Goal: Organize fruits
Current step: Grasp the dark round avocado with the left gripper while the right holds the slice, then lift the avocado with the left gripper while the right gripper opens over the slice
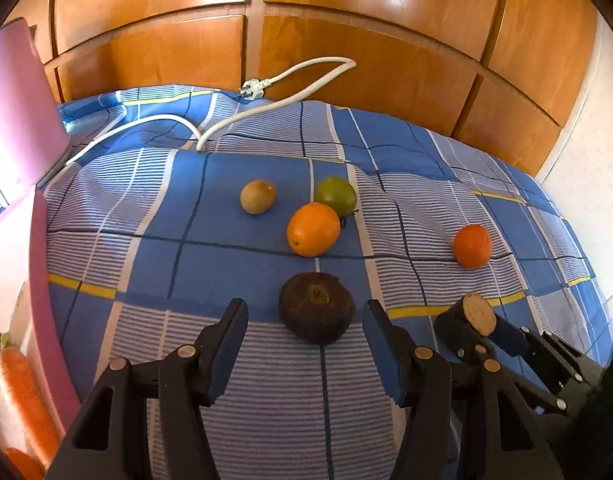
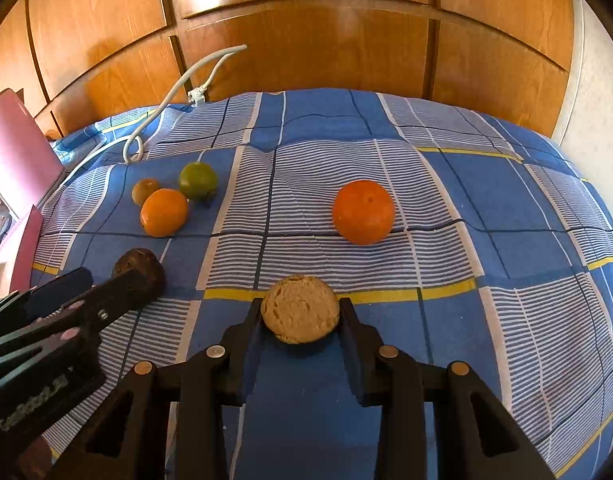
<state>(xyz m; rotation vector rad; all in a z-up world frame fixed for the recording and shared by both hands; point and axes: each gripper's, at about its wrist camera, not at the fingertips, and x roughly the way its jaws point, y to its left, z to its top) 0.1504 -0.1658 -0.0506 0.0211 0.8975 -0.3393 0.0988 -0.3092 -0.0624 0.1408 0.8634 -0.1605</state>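
Fruit lies across the blue checked bedspread (image 2: 506, 208) as our right gripper (image 2: 300, 316) clamps a cut brown fruit half (image 2: 300, 308); our left gripper (image 1: 306, 320) (jaws spread) flanks a dark round fruit (image 1: 316, 312), with two oranges nearby.

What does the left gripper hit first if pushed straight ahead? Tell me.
The left gripper, open, would first meet the dark brown fruit lying between its fingertips on the bedspread; the orange sits beyond.

White power cord (image 1: 266, 108) loops over blue checked bedspread (image 1: 446, 184); wooden wardrobe (image 1: 346, 32) behind; pink panel (image 1: 18, 100) at left.
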